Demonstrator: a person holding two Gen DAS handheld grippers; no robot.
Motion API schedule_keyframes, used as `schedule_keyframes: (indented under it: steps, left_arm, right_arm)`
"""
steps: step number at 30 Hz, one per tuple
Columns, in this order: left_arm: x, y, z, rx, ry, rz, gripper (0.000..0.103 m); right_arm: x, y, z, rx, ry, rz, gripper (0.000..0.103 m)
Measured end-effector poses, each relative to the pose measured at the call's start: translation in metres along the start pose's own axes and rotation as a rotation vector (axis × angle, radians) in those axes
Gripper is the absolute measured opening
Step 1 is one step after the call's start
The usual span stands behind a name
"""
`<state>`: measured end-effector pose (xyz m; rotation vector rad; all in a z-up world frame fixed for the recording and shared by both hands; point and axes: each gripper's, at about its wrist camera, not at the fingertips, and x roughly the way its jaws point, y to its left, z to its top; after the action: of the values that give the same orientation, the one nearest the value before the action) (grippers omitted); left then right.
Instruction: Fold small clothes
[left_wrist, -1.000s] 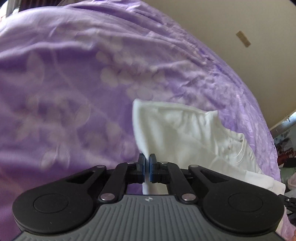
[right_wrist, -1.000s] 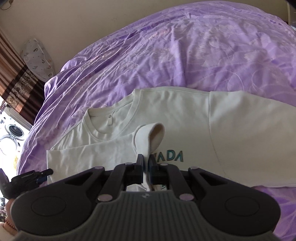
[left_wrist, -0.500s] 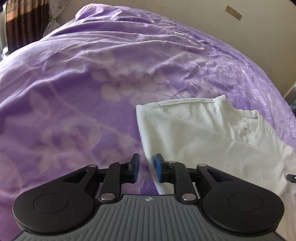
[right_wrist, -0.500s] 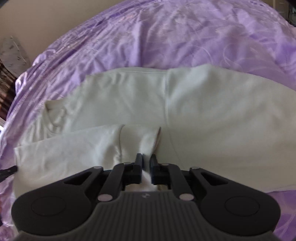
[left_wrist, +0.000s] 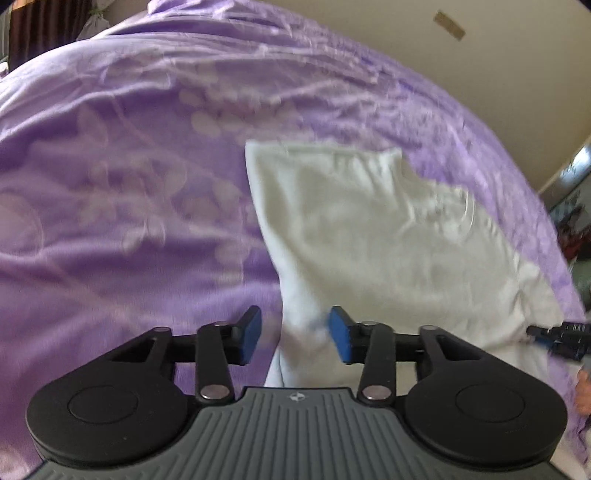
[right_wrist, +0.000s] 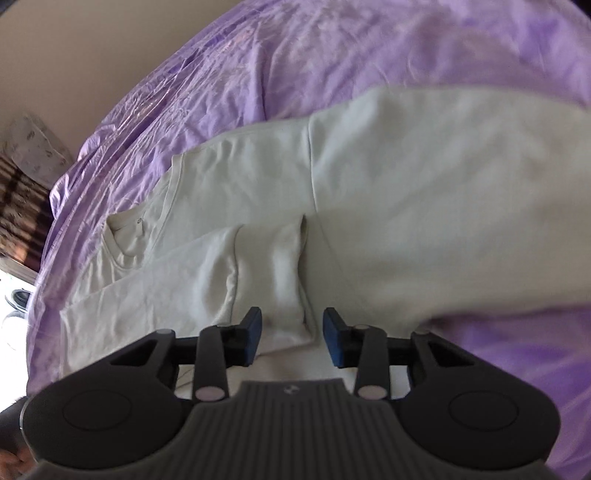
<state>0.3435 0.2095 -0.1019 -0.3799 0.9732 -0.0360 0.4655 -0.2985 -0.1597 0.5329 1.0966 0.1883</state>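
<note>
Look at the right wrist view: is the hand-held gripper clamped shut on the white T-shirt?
No. The right hand-held gripper stands open, its blue pads clear of the folded sleeve of the white T-shirt between them.

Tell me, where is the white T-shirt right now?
The white T-shirt lies flat on the purple bedspread, filling the middle of the right wrist view; in the left wrist view it lies right of centre.

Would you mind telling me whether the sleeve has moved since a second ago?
Yes. The sleeve has dropped from upright between the right gripper jaws to flat on the shirt.
</note>
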Motion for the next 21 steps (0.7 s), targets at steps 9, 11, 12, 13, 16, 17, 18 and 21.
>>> schedule_keyframes:
  steps: [9, 11, 12, 13, 16, 17, 18, 21]
  left_arm:
    - [0.014, -0.011, -0.015, 0.135, 0.070, 0.166, 0.029]
    - [0.007, -0.013, -0.016, 0.147, 0.078, 0.185, 0.029]
    - [0.003, -0.013, -0.016, 0.147, 0.080, 0.196, 0.030]
    - [-0.002, -0.014, -0.017, 0.147, 0.078, 0.209, 0.030]
    - [-0.022, -0.020, -0.017, 0.160, 0.036, 0.220, 0.029]
    - [-0.030, -0.022, -0.017, 0.167, 0.017, 0.211, 0.029]
    - [-0.039, -0.026, -0.016, 0.171, -0.004, 0.199, 0.030]
    - [-0.064, -0.036, -0.014, 0.178, -0.057, 0.182, 0.030]
  right_arm:
    - [0.006, 0.015, -0.006, -0.105, 0.007, -0.113, 0.006]
    - [0.005, 0.019, -0.007, -0.135, 0.010, -0.156, 0.008]
    - [0.000, 0.021, -0.007, -0.143, 0.007, -0.170, 0.012]
    - [-0.005, 0.021, -0.006, -0.149, 0.004, -0.178, 0.013]
    - [-0.034, 0.019, -0.003, -0.148, -0.033, -0.192, 0.013]
    - [-0.046, 0.016, -0.001, -0.134, -0.043, -0.192, 0.014]
    - [-0.058, 0.011, 0.001, -0.120, -0.053, -0.191, 0.018]
    - [-0.099, -0.002, 0.002, -0.106, -0.104, -0.211, 0.021]
